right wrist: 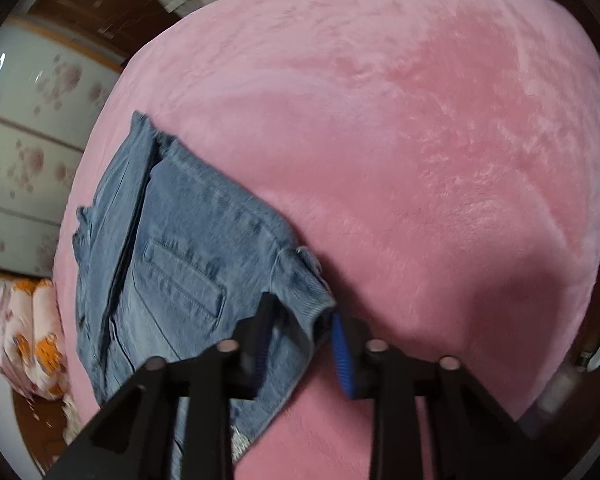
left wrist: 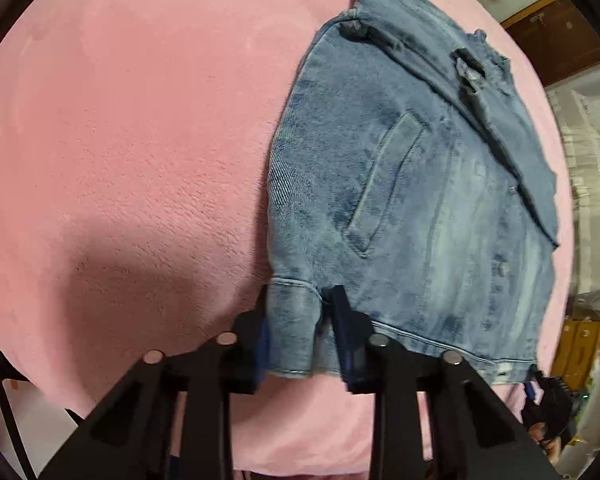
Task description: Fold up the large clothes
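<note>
A blue denim jacket (left wrist: 412, 200) lies partly folded on a pink plush blanket (left wrist: 140, 140), pocket side up. My left gripper (left wrist: 300, 300) has its fingers on either side of a denim cuff (left wrist: 292, 332) at the jacket's near left corner, gripping it. In the right wrist view the jacket (right wrist: 180, 264) lies at the left on the blanket (right wrist: 420, 160). My right gripper (right wrist: 300, 312) holds a folded denim corner (right wrist: 300, 292) between its two fingers.
A white cabinet with floral marks (right wrist: 24, 140) stands left of the bed. An orange and white patterned bundle (right wrist: 32, 340) lies beside it. Dark wood furniture (left wrist: 556, 36) and pale drapery (left wrist: 588, 152) stand to the right.
</note>
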